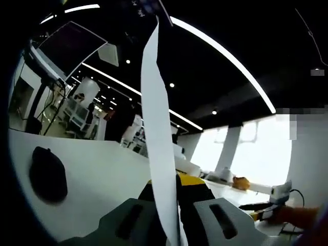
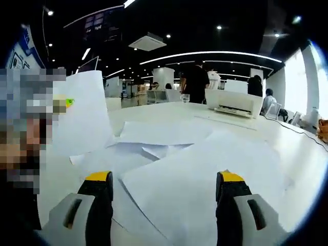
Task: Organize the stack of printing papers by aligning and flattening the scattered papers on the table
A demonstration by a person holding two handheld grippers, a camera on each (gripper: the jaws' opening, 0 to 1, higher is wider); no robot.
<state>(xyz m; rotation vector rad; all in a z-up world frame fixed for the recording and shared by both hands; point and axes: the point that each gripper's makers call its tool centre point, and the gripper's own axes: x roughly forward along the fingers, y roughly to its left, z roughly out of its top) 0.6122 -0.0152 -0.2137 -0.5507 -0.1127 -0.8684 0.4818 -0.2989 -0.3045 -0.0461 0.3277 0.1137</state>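
- Across the left gripper view, the left gripper [image 1: 171, 202] pinched one sheet [image 1: 158, 133] edge-on, rising toward 12 o'clock.
- At 12 o'clock in the right gripper view, scattered papers [image 2: 169, 154] covered the table [image 2: 292, 148]; the right gripper [image 2: 166, 189] gaped wide.
- Gathering seemed underway; next likely squaring that sheet onto the pile.

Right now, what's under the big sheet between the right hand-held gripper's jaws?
Under the big sheet, other scattered papers overlap on the white table. The table directly beneath it is covered, so anything there cannot be seen.

Scattered papers [image 2: 169, 154] on table [image 2: 302, 154], printer [image 2: 233, 104] behind.
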